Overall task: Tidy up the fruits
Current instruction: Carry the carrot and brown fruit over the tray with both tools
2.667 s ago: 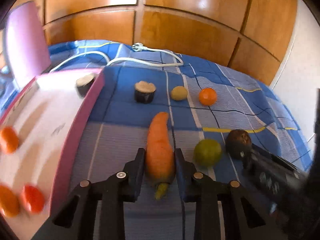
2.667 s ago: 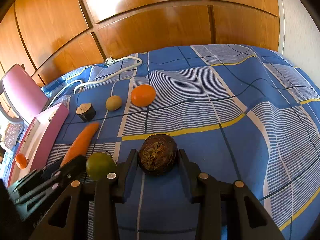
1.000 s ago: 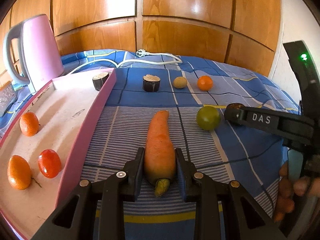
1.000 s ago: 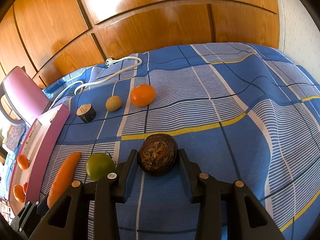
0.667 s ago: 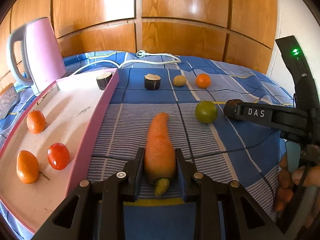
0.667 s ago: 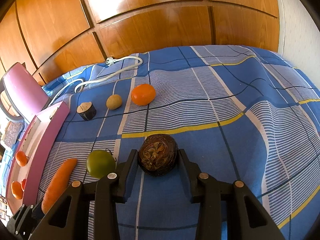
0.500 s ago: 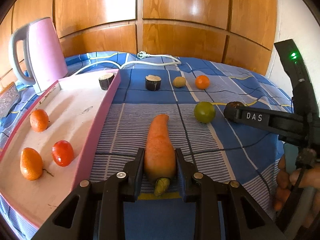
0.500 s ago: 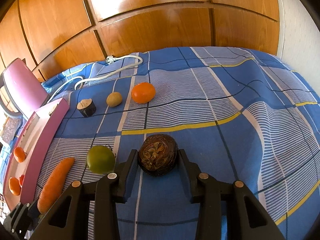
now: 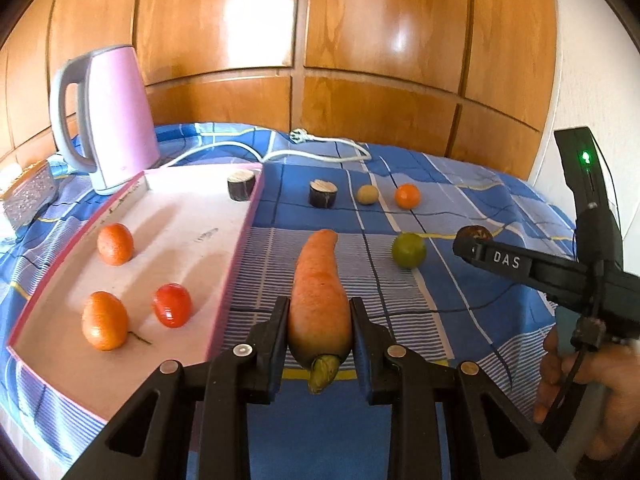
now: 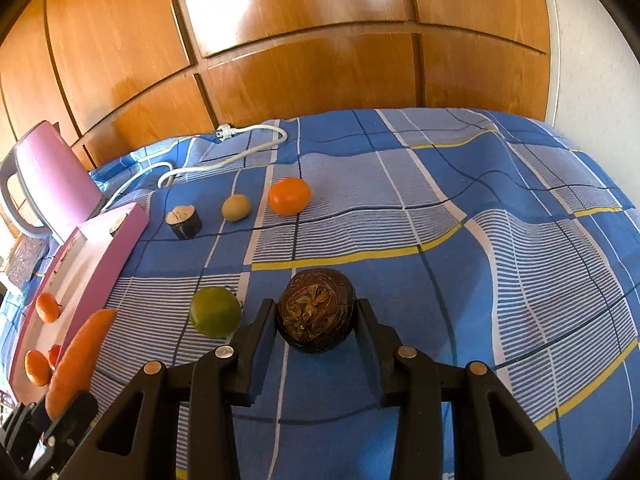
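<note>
**Both tools loaded beside the pink tray**

The left tool (image 9: pixel 319 316) grips a carrot (image 9: pixel 318 300) just right of the pink tray (image 9: pixel 236 256). The right tool (image 10: pixel 316 322) clasps a dark brown fruit (image 10: pixel 316 314), farther right of the tray, beside a green fruit (image 10: pixel 215 311).

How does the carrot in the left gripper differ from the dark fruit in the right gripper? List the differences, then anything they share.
Shape: the carrot is long and tapered, while the dark fruit is round and squat.
Colour: the carrot is smooth orange with a green stub; the dark fruit is brown-black and wrinkled.
Shared: each is clamped between fingers, the carrot by the left gripper, the dark fruit by the right gripper.
</note>
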`<control>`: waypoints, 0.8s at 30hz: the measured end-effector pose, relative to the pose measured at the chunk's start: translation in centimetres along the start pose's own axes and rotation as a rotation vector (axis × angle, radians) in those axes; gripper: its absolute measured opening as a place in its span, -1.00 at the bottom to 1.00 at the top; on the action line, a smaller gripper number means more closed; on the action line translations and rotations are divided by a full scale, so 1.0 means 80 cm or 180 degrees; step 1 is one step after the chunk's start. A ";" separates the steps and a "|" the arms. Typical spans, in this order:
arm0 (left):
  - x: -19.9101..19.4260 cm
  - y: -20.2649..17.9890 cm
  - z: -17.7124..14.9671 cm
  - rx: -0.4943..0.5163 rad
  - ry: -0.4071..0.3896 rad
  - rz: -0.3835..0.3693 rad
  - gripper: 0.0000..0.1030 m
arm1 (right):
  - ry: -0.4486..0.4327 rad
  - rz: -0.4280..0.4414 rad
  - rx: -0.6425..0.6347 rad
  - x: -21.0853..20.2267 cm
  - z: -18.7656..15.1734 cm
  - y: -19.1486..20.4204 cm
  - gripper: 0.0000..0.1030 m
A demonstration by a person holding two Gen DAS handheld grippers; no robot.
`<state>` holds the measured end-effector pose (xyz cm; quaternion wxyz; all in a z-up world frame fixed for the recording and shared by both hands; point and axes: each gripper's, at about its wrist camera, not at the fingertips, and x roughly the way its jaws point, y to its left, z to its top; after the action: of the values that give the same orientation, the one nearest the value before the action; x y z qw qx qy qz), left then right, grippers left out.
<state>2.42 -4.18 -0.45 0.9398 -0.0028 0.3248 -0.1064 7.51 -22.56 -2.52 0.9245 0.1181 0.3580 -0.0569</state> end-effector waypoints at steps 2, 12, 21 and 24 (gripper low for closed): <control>-0.004 0.004 0.001 -0.0029 -0.0023 0.0004 -0.44 | -0.0040 0.0013 -0.0025 -0.005 0.000 0.003 -0.24; -0.026 0.039 0.009 -0.0306 -0.0198 0.0116 -0.44 | -0.0152 0.0143 -0.0048 -0.031 -0.008 0.010 -0.24; -0.039 0.071 0.019 -0.0661 -0.0350 0.0146 -0.43 | -0.0146 0.0502 -0.0254 -0.050 -0.018 0.060 -0.24; -0.051 0.080 0.025 -0.0739 -0.0459 0.0114 -0.43 | -0.0129 0.0645 -0.0395 -0.051 -0.017 0.088 -0.24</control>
<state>1.73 2.74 3.14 0.9558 -0.1133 0.2664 -0.0509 4.97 -15.32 0.50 0.9380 0.0951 0.3284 0.0566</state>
